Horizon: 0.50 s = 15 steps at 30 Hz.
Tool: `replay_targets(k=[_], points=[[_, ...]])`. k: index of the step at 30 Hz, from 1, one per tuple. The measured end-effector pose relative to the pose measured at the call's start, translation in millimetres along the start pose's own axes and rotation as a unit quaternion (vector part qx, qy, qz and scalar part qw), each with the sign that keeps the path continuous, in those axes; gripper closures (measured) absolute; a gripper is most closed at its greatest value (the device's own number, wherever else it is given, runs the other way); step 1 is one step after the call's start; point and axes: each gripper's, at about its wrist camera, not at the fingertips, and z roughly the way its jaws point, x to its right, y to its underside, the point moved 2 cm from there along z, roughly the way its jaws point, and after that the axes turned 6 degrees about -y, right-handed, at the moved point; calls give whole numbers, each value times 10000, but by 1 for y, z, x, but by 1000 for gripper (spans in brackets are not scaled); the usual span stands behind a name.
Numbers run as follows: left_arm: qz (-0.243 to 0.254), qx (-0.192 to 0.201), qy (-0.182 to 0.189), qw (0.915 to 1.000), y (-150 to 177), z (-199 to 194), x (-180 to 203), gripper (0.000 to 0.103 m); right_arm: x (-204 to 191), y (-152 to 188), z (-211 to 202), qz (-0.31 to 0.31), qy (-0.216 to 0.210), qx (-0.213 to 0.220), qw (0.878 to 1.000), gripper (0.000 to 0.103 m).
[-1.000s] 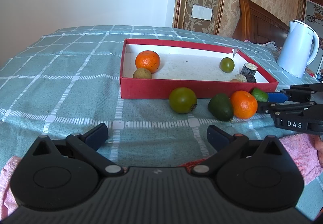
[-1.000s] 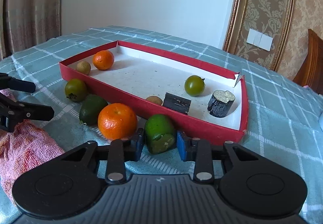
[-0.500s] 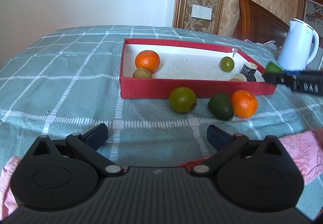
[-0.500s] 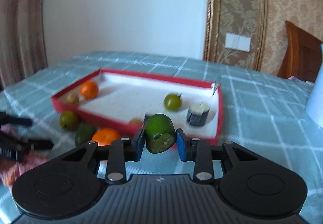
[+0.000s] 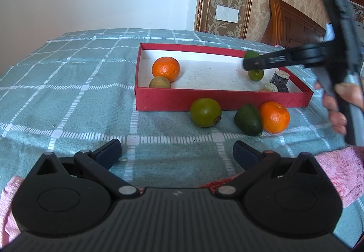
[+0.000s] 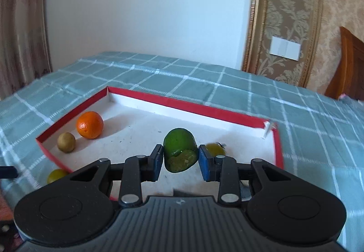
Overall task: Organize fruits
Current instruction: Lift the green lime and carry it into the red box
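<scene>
The right claw (image 6: 180, 160) grips a cut green fruit (image 6: 179, 149) between its blue pads, cut face toward the camera, and carries it above the white floor of the red box (image 6: 186, 105), which sits on the checked cloth of the counter (image 6: 238, 86). To finish the step well, I would bring the fruit down low over a bare patch of the box floor, clear of the orange (image 6: 89, 124) and the small brown fruit (image 6: 66, 142) in the near-left corner and the round green fruit (image 6: 215, 149) just behind the right pad, and spread the pads only once it is nearly resting, since its rounded side could make it roll. The left claw (image 5: 177, 153) stands open and empty, low over the cloth, with nothing between its pads. In front of the box, on the cloth, lie a green tomato-like fruit (image 5: 205, 112), an avocado (image 5: 248, 119) and a second orange (image 5: 274, 117), the last two touching, so I judge most of the sorting is not yet done. Compared with a second ago, the cut green fruit has left the cloth beside that second orange, where the right claw was already closed on it, and now hangs over the box interior; the left claw has kept its place, and the other fruits lie as they did.
</scene>
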Motion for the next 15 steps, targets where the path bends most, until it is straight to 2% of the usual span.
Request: replay_targets(k=[6,15], points=[[-11,3,9,10000,0,0,0,0,-6,-6,32,-185,44,-312,9993,70],[13,-8,4,10000,-1,1,-1,0,-6,-4,48,-321,185,-494,9981,70]])
